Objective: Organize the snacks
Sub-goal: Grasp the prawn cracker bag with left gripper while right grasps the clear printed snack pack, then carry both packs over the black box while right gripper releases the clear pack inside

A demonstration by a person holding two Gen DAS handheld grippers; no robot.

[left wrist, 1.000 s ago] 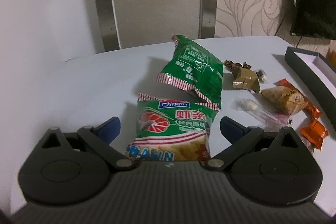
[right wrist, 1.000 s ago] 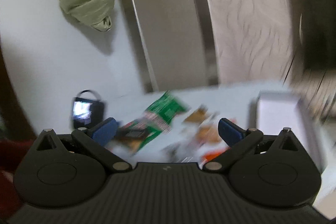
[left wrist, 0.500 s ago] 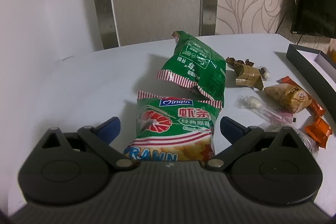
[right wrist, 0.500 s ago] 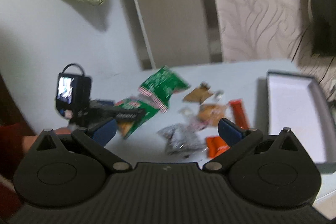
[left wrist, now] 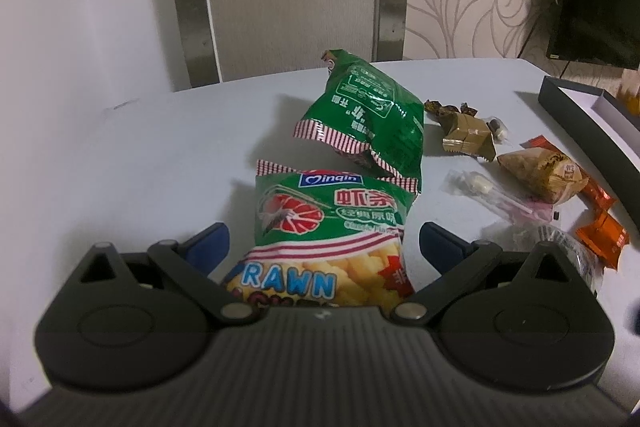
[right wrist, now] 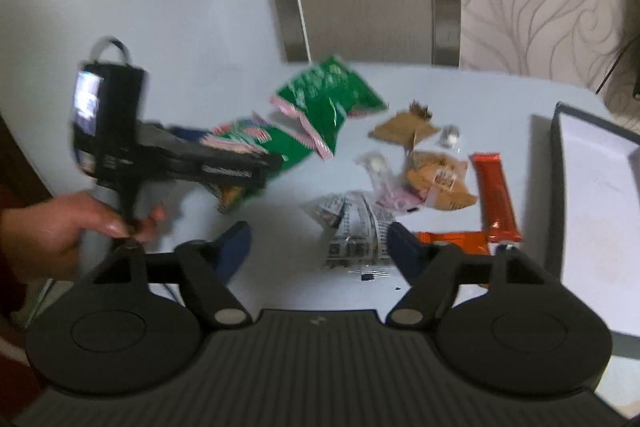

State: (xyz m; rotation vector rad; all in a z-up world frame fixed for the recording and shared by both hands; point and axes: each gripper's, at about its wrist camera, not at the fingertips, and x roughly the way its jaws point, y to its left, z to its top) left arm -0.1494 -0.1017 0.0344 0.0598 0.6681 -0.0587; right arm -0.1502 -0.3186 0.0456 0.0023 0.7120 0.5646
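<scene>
Left tongs (left wrist: 322, 241) straddle a prawn cracker bag (left wrist: 328, 227) on the tabletop (left wrist: 160, 155), jaws apart and not yet closed; right tongs (right wrist: 318, 247) hover parted above a clear wrapper (right wrist: 352, 227). Squeezing hard could crush the crackers or let the slick bag slip out.

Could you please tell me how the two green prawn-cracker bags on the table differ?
The near bag shows its printed front with the prawn picture; the far bag shows its back text. The near bag sits between the open left gripper fingers; the far bag lies beyond them, crumpled. Both are green with striped edges.
</scene>
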